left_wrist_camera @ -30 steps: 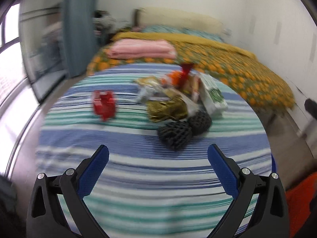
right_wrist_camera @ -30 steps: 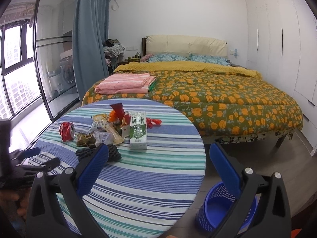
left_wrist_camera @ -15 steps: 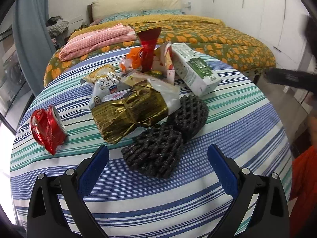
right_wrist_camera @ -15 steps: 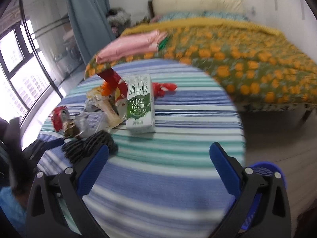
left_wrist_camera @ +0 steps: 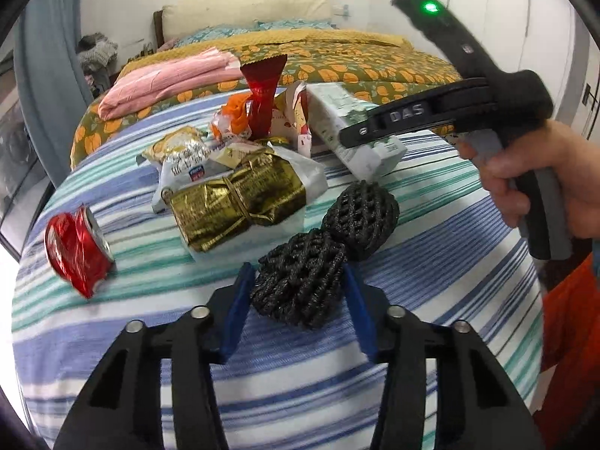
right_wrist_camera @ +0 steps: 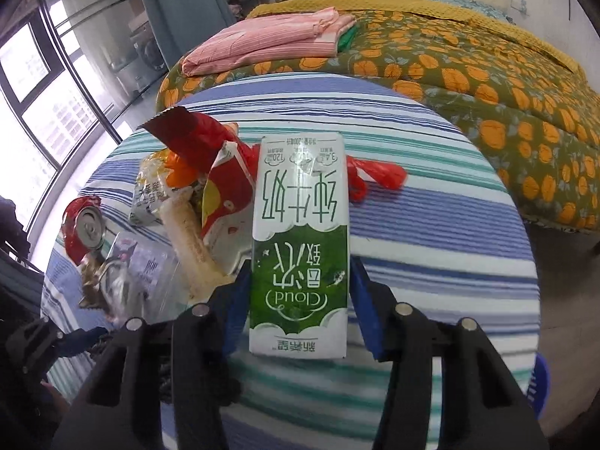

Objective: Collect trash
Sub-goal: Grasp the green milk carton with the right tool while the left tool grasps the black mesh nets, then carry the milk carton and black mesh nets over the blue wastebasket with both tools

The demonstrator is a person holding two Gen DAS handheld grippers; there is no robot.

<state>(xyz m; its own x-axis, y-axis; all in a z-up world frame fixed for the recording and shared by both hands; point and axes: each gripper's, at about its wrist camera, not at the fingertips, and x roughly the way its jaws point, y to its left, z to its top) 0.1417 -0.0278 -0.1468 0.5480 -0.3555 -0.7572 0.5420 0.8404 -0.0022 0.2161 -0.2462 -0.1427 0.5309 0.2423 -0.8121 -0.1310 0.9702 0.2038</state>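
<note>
A heap of trash lies on a round table with a striped cloth (left_wrist_camera: 431, 232). My left gripper (left_wrist_camera: 298, 302) has its blue fingers closed against the nearer of two black foam nets (left_wrist_camera: 300, 285); the second net (left_wrist_camera: 362, 213) lies just beyond. My right gripper (right_wrist_camera: 300, 298) has its fingers closed against the sides of a green and white milk carton (right_wrist_camera: 300, 240) that lies flat on the table. It also shows in the left wrist view (left_wrist_camera: 412, 116), over the carton (left_wrist_camera: 360, 138). A crushed red can (left_wrist_camera: 77, 249) lies at the left.
A gold foil wrapper (left_wrist_camera: 236, 198), a white snack bag (left_wrist_camera: 180, 157), a red wrapper (left_wrist_camera: 262, 90) and an orange scrap (left_wrist_camera: 236, 112) fill the middle of the heap. A bed (right_wrist_camera: 487, 60) with a folded pink blanket (right_wrist_camera: 270, 37) stands behind. A blue basket's rim (right_wrist_camera: 540, 382) shows below right.
Both grippers moved forward to the table and closed: the left on the near black net, the right on the milk carton.
</note>
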